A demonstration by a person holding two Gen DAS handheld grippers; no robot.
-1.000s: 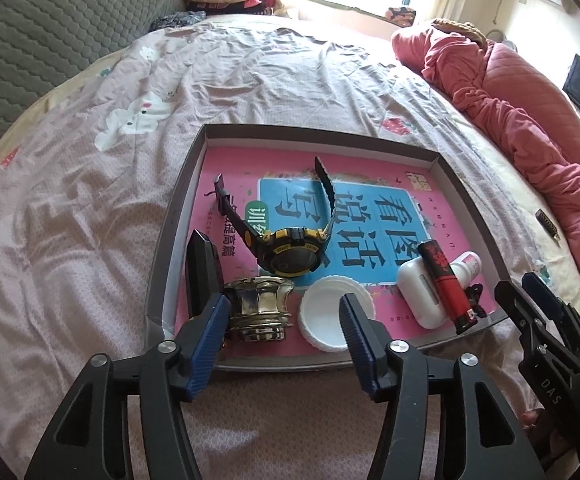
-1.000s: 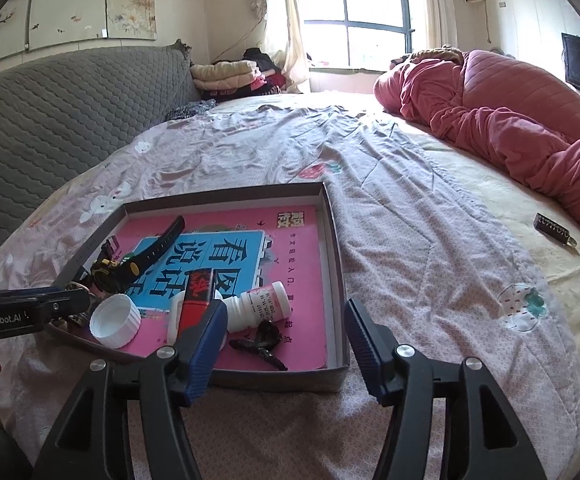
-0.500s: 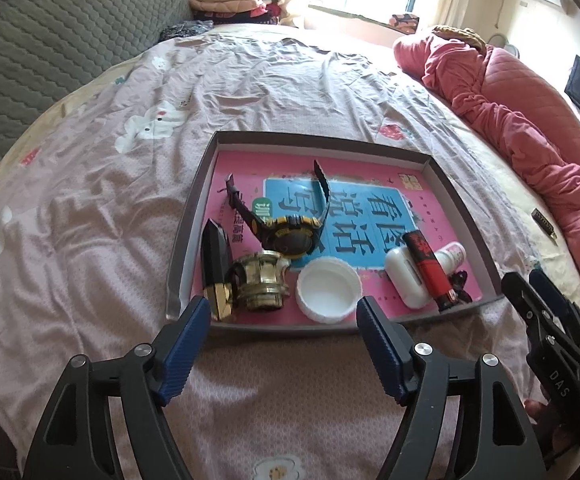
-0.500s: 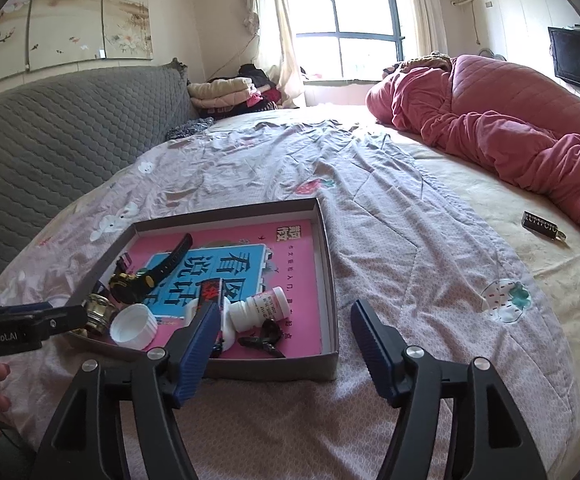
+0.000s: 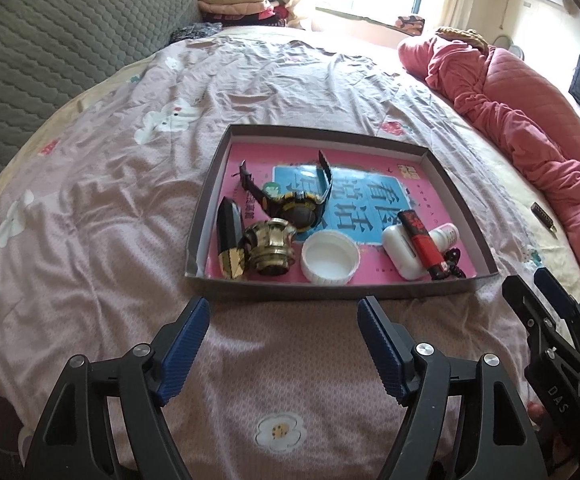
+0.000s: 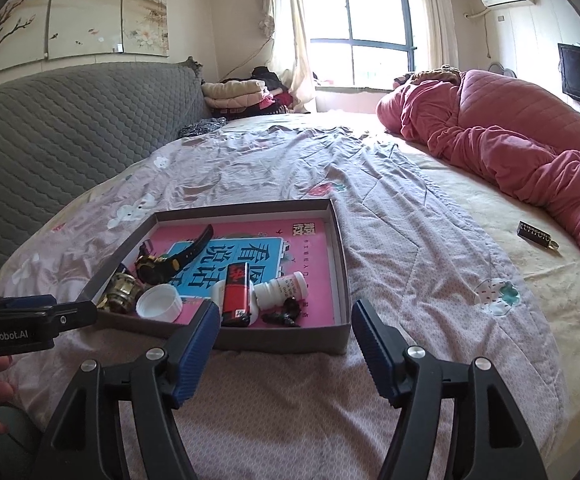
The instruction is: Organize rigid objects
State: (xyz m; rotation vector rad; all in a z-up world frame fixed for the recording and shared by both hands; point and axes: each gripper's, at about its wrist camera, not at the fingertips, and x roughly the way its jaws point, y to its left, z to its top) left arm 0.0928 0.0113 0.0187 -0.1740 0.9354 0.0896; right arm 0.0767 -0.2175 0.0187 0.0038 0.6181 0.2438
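- Both grippers have drawn back from the tray (image 5: 402, 292) since the earlier frames: the left gripper (image 5: 283, 346), then right over the brass fitting (image 5: 270, 250) and cap (image 5: 330, 256), now hangs over bare bedsheet (image 5: 89, 208) short of the tray's near wall, and the right gripper (image 6: 283, 342) has likewise pulled clear of the near corner
- Their jaws have just been opening and now stand wide apart, with nothing between them in either view
- Inside the tray, along its near edge, lie a black-and-gold piece (image 5: 229, 240), the brass fitting just beside it, the white cap, a white case (image 5: 400, 252) with a red lighter (image 5: 424, 242) across it, a small white bottle (image 6: 283, 289) and some dark beads (image 6: 285, 312)
- Behind them a watch (image 5: 294, 208) stands on its case with both straps up
- All of these rest on a pink and blue printed sheet (image 5: 370, 200) lining the tray floor
- Judged from this, the gathering looks nearly done: the rigid items in view are almost all in the tray, and both tools are empty
- One thing seems left: a small dark bar (image 6: 534, 234) lies alone on the yellow sheet, well apart from the tray on its right, near the pink quilt (image 6: 510, 136)
- Whether it belongs to the task I cannot tell; if so, the right gripper is the nearer one to fetch it
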